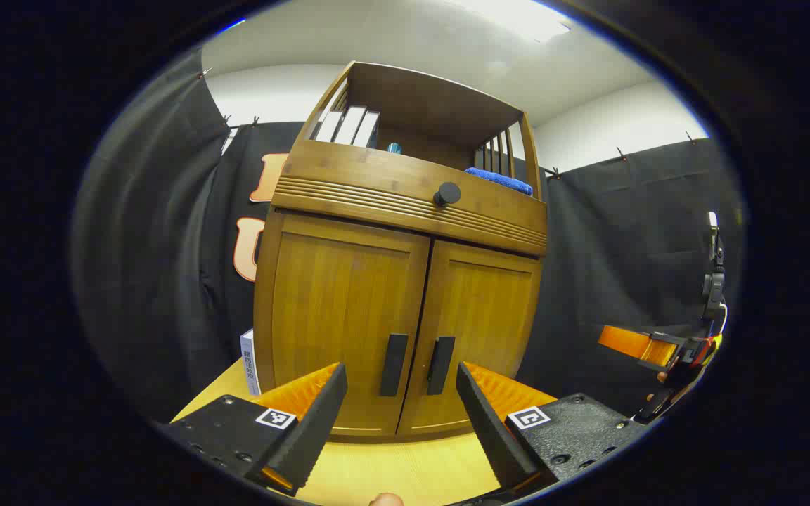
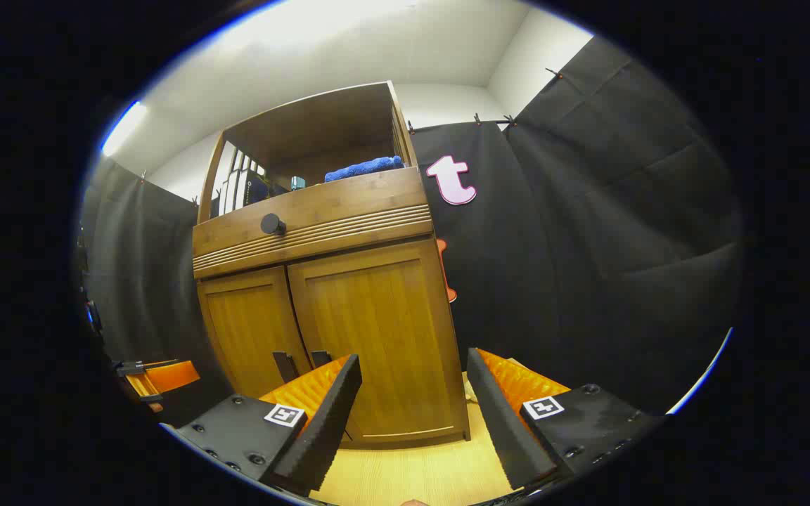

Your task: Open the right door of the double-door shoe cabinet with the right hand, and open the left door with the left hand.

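Left gripper (image 1: 401,422) fingers apart, lined up on both door handles (image 1: 394,365) mid-frame for a pull. Right gripper (image 2: 412,422) spread too, facing the right door (image 2: 377,337). Shoe cabinet (image 1: 405,281) centre frame, doors closed.

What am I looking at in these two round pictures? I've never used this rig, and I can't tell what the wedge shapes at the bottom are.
Each picture comes from a camera riding on a hand-held two-finger gripper. The wedges are that gripper's own fingers. In the left gripper view, the left gripper is open and holds nothing; the right gripper view shows the right gripper the same way. Both face a wooden shoe cabinet standing on a light wooden surface. Its left door and right door are both closed, with dark handles at the centre seam. Above them are a drawer knob, books and a blue cloth.
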A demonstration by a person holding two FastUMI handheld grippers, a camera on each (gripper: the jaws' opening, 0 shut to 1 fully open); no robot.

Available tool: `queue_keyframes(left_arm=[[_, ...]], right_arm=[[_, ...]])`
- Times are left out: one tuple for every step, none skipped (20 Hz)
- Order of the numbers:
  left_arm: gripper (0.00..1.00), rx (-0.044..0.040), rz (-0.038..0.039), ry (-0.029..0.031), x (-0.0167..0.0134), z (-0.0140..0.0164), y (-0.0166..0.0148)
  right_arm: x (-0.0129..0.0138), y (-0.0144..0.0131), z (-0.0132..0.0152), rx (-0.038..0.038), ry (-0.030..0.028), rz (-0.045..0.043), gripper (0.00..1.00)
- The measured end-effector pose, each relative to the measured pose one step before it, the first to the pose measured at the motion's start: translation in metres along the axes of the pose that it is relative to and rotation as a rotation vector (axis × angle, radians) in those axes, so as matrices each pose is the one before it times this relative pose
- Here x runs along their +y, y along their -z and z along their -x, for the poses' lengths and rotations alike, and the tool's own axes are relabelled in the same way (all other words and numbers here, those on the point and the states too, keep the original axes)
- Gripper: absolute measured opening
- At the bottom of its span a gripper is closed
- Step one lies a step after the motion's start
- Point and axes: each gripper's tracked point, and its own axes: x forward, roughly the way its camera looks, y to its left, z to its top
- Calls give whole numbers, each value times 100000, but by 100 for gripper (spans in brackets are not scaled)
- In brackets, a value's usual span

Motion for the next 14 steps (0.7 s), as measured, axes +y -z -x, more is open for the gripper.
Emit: queue_keyframes(left_arm=[[92, -422, -350, -146, 8, 20, -111], [94, -347, -473, -386, 40, 58, -47], [95, -99, -472, -147, 7, -63, -34], [92, -122, -333, -75, -13, 26, 15], [92, -158, -143, -15, -19, 50, -53], [92, -459, 28, 52, 2, -27, -214], [92, -684, -93, -13, 4, -80, -135], [92, -557, -297, -274, 68, 40, -225], [92, -537, -306, -120, -22, 128, 23], [92, -441, -113, 89, -37, 37, -94], [92, -209, 108, 353, -26, 24, -141], [92, -45, 152, 137, 13, 84, -13], [92, -139, -191, 51, 5, -41, -48], [95, -25, -417, -104, 33, 49, -33]], right_arm=[[52, 88, -62, 333, -288, 288, 88], [-11, 64, -14, 225, -153, 457, 88], [7, 9, -20, 45, -91, 468, 88], [-20, -9, -24, 6, -79, 331, 88], [5, 33, 25, 83, -29, 275, 88], [-10, -24, 21, 109, -2, 264, 88], [-7, 42, -14, 121, 47, 263, 88], [-28, -28, 71, 146, 57, 224, 88], [-2, 27, 10, 195, 21, 235, 88], [0, 27, 6, 108, 14, 218, 88], [2, 13, 8, 87, 23, 295, 88], [13, 30, 37, 164, -96, 213, 88], [63, 89, -32, 202, -126, 176, 88], [47, 91, -32, 252, -341, 161, 88]])
